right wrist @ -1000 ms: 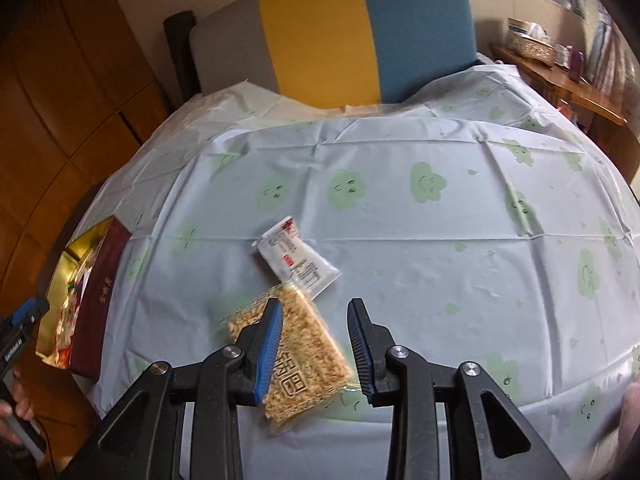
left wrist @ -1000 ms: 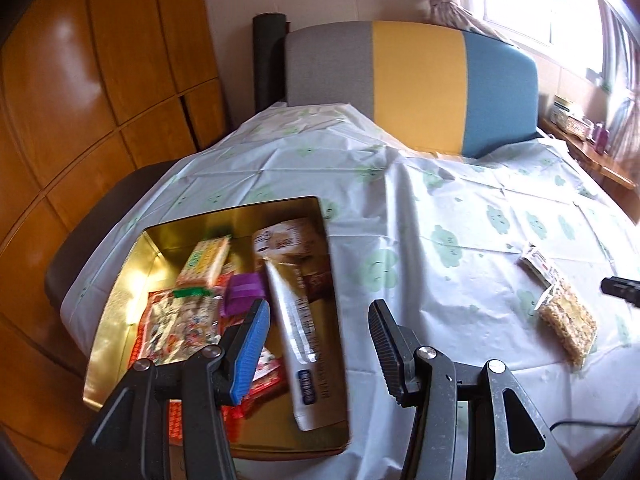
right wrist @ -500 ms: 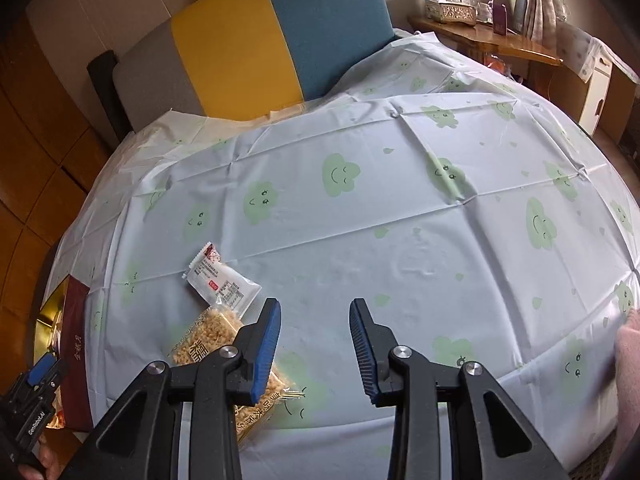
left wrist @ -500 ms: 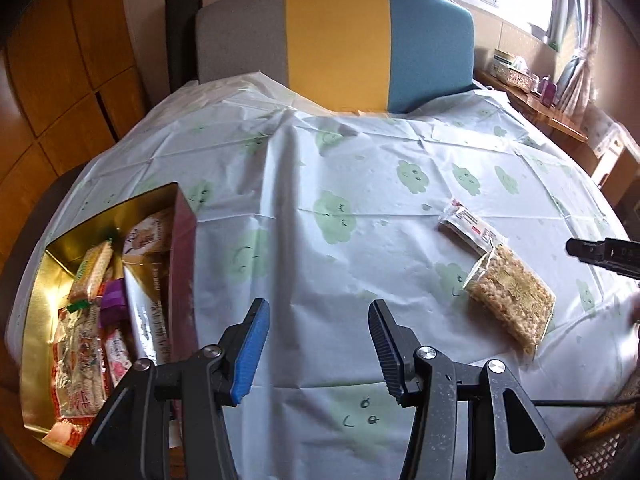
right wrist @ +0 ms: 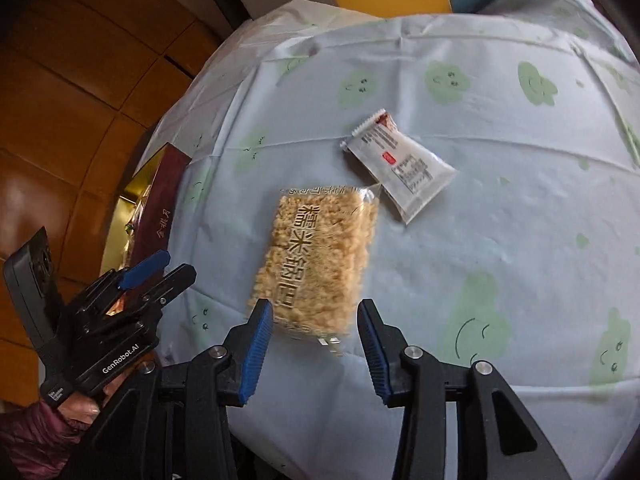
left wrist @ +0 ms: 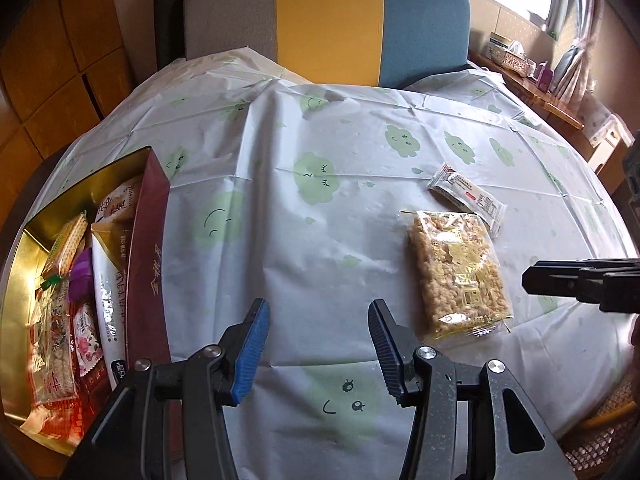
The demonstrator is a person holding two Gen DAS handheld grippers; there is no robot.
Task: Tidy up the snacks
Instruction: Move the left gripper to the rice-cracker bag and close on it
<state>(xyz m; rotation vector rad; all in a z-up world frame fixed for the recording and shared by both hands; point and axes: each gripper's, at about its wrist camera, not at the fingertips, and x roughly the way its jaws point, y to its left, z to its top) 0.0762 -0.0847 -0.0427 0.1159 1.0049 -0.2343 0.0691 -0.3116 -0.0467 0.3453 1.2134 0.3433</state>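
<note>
The right gripper (right wrist: 316,344) hangs low over the near part of the table (right wrist: 500,240), and its jaws have just been opening; they stand half apart, with the near end of the rice-cracker pack (right wrist: 320,256) lying between the blue pads (right wrist: 256,352), which do not press on it; the pack lies flat on the cloud-printed tablecloth (right wrist: 520,140), and its far corner touches the white sachet (right wrist: 400,168), which lies slanted just behind it; the left gripper (left wrist: 318,346) is over the near edge of the table, jaws moderately apart with only cloth under them; the rice-cracker pack (left wrist: 456,272) is to its right, near but apart; at the left edge of the table stands the gold tin (left wrist: 24,264) with a dark red wall (left wrist: 146,264), and it is filled with several snack packets (left wrist: 84,300); behind the far edge is a chair back (left wrist: 328,20) in grey, yellow and blue.
</note>
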